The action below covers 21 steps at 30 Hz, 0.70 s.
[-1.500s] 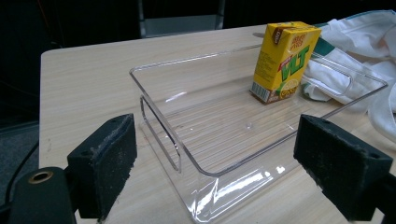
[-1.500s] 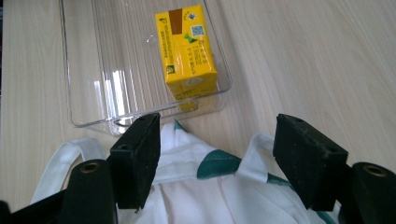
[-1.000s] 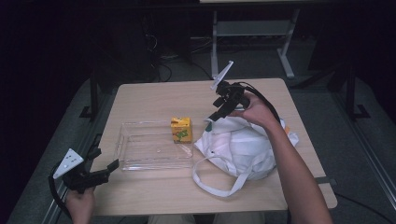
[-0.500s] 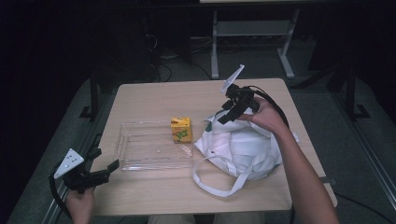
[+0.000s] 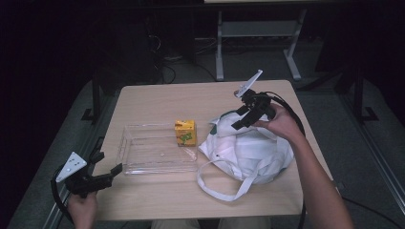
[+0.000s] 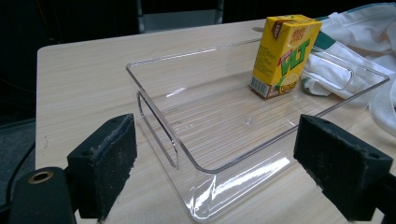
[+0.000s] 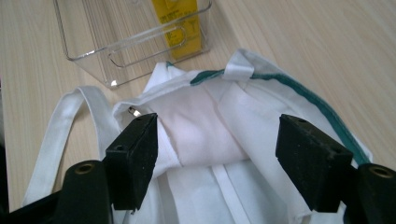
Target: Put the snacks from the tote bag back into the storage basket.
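Just beneath the spread right gripper (image 7: 217, 154), the white bag (image 7: 210, 135), ungripped.

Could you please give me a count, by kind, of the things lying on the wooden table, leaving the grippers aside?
Clear plastic rectangular tray: 1
Yellow cardboard drink carton, standing in the tray's corner: 1
White cloth bag with a green-edged opening: 1
Total: 3
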Each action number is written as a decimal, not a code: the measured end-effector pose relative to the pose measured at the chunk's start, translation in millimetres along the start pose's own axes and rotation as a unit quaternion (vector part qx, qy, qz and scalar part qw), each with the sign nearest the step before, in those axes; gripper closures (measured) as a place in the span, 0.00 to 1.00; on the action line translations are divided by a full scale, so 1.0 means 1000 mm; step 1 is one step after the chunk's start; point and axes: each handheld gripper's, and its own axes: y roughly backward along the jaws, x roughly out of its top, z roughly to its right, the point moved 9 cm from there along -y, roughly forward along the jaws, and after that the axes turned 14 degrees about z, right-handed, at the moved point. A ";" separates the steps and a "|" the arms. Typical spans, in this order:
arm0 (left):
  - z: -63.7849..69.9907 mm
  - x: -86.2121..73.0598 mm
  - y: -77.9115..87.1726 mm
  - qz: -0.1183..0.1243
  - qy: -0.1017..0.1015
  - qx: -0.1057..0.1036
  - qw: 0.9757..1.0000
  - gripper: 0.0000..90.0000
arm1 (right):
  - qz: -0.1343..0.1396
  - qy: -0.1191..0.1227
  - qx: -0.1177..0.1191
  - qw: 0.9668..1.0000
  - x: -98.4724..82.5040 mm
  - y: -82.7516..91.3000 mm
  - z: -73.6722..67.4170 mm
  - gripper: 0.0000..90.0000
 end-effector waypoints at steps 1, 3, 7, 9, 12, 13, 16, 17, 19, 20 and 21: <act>0.000 0.000 0.000 0.000 0.000 0.000 1.000 0.14 | 0.002 0.001 0.000 1.000 -0.001 0.001 0.000 0.33; 0.000 0.000 0.000 0.000 0.000 0.000 1.000 0.14 | 0.004 -0.003 -0.004 1.000 -0.005 0.003 0.000 0.33; 0.001 0.000 0.000 0.000 0.000 -0.001 1.000 0.14 | 0.005 -0.006 -0.005 1.000 -0.011 0.006 0.000 0.33; 0.001 0.000 0.000 -0.001 -0.001 -0.001 1.000 0.14 | 0.005 -0.008 -0.006 1.000 -0.013 0.007 0.000 0.33; 0.001 0.000 0.000 -0.001 -0.001 -0.001 1.000 0.14 | 0.010 -0.008 -0.010 1.000 -0.017 0.011 0.001 0.33; 0.001 0.000 0.000 0.000 0.000 -0.001 1.000 0.14 | 0.014 -0.008 -0.012 1.000 -0.017 0.013 0.001 0.33; 0.000 0.000 0.000 -0.001 -0.004 0.001 1.000 0.14 | 0.015 -0.013 -0.014 1.000 -0.023 0.017 0.001 0.33; 0.001 0.000 0.000 0.000 -0.001 0.000 1.000 0.14 | 0.016 -0.016 -0.014 1.000 -0.025 0.018 0.001 0.33; 0.001 0.000 0.000 -0.001 -0.002 0.000 1.000 0.14 | 0.016 -0.022 -0.016 1.000 -0.029 0.021 0.001 0.33; 0.001 0.000 0.000 -0.001 -0.003 0.001 1.000 0.14 | 0.016 -0.023 -0.015 0.999 -0.031 0.022 0.001 0.33; 0.001 0.000 0.000 -0.001 -0.002 0.000 1.000 0.14 | 0.014 -0.023 -0.015 1.000 -0.033 0.022 0.001 0.32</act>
